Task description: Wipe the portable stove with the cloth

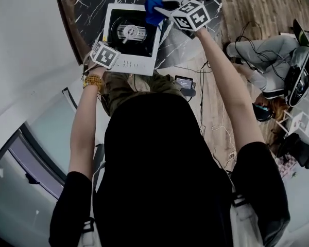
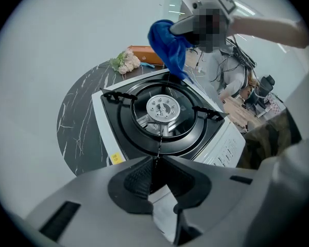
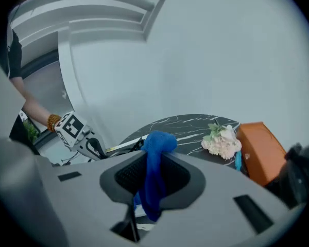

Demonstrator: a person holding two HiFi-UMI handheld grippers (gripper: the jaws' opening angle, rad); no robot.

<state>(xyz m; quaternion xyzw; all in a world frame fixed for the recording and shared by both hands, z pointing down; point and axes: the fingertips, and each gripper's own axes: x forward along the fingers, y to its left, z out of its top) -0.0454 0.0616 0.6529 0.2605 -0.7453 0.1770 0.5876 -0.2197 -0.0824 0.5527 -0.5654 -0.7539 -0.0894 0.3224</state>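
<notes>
The portable stove (image 1: 129, 35) is white with a black top and a round burner (image 2: 164, 108), and it stands on a dark marble table (image 1: 90, 4). My right gripper (image 1: 163, 10) is shut on a blue cloth (image 1: 153, 6). It holds the cloth in the air above the stove's far right corner, and the cloth (image 3: 153, 174) hangs down between the pads. My left gripper (image 1: 111, 60) points steeply down at the stove's near left corner. Its jaws are shut, with the tips (image 2: 155, 156) together over the stove's front edge.
Pale flowers (image 2: 124, 62) and an orange box (image 2: 144, 54) lie on the table behind the stove. A person sits on the wooden floor at the right (image 1: 268, 60) among cables (image 1: 216, 122) and equipment. A pale wall borders the table's left.
</notes>
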